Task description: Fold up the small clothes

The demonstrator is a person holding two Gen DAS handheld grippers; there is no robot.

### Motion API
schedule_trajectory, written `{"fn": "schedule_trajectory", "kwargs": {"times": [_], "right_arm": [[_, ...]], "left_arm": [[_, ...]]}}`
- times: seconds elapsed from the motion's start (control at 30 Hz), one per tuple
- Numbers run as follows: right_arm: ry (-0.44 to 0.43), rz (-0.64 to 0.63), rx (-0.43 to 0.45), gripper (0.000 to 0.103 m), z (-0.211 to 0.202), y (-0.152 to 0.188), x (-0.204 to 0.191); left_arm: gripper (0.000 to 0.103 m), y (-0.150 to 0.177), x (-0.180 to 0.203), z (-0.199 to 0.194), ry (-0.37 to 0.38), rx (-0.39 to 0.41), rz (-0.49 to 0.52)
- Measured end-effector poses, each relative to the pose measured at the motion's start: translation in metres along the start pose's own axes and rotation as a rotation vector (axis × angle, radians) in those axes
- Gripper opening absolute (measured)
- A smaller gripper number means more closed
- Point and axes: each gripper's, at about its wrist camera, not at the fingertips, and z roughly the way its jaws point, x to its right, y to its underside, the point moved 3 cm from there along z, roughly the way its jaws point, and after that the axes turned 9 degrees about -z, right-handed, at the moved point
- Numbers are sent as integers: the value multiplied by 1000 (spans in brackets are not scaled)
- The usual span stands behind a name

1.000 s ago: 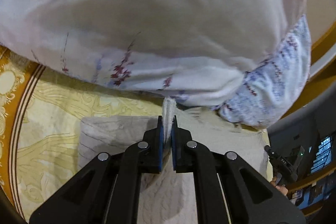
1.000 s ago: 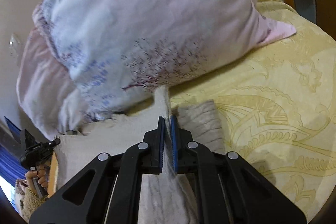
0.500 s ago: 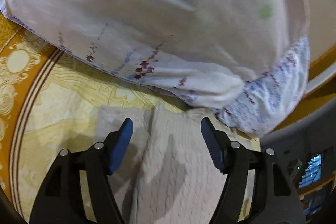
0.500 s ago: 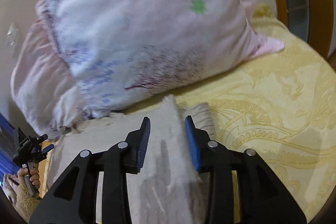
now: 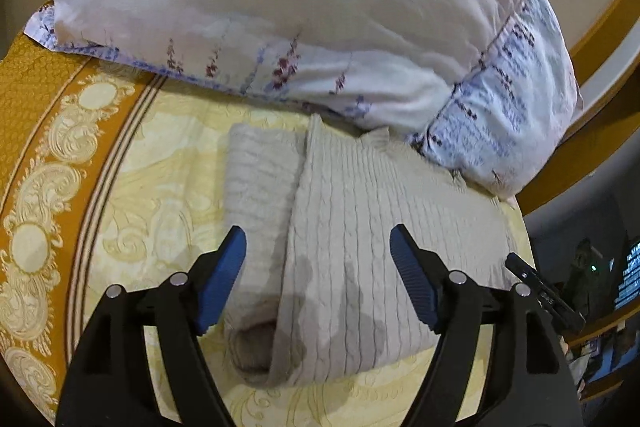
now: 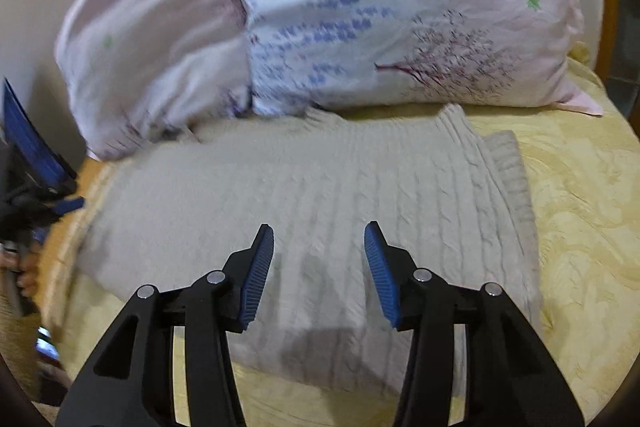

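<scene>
Folded beige cable-knit sweater (image 5: 360, 251) flat on yellow patterned bedspread (image 5: 160, 195), floral-print pillow (image 5: 280, 19) just behind, touching.

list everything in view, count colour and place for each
sweater: one, beige cable knit, folded flat on the bedspread in front of the pillows, under both grippers
pillows: two, pale pink and white with blue and red floral print, behind the sweater; in the right wrist view they sit side by side
bedspread: one, pale yellow with an orange patterned border, under everything
bed frame: one, orange-brown wood, behind the pillows
screen: one, glowing blue, dark far right of the left wrist view
left gripper: one, black with blue pads, open over the sweater, jaws just opened, nothing between the pads
right gripper: one, black with blue pads, open over the sweater, jaws just opened, nothing gripped
</scene>
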Motion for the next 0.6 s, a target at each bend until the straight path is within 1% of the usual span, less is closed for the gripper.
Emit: {"fn": "schedule_trajectory", "kwargs": {"times": [0.07, 0.1, 0.17, 0.2, 0.27, 0.33, 0.4, 0.47, 0.5, 0.53, 0.57, 0.6], "right_arm": [[29, 45, 18, 49, -6, 6, 14], [78, 70, 36, 49, -13, 8, 25], [128, 95, 51, 49, -21, 11, 41], [153, 108, 47, 49, -23, 14, 51], [176, 132, 26, 49, -26, 22, 68], [190, 137, -3, 48, -24, 30, 78], [195, 132, -21, 40, -22, 35, 81], [192, 132, -4, 30, -24, 35, 83], [186, 132, -5, 26, -25, 36, 84], [184, 129, -8, 19, -24, 36, 83], [180, 123, -9, 14, -24, 37, 84], [178, 119, -7, 14, -26, 39, 84]], "left_arm": [[74, 6, 0, 4, -7, -15, 13], [74, 7, 0, 7, -10, -19, 16], [74, 12, 0, 11, -12, -28, 24], [72, 15, -1, 12, -12, -32, 30], [72, 19, -1, 14, -23, -36, 43], [66, 23, 0, 17, -34, -41, 61], [60, 26, 0, 19, -47, -45, 69], [56, 28, 0, 20, -56, -45, 73], [50, 29, 0, 20, -56, -45, 75], [45, 30, -1, 20, -54, -48, 76], [35, 31, -1, 22, -46, -63, 76], [27, 33, -1, 23, -41, -75, 73]]}}
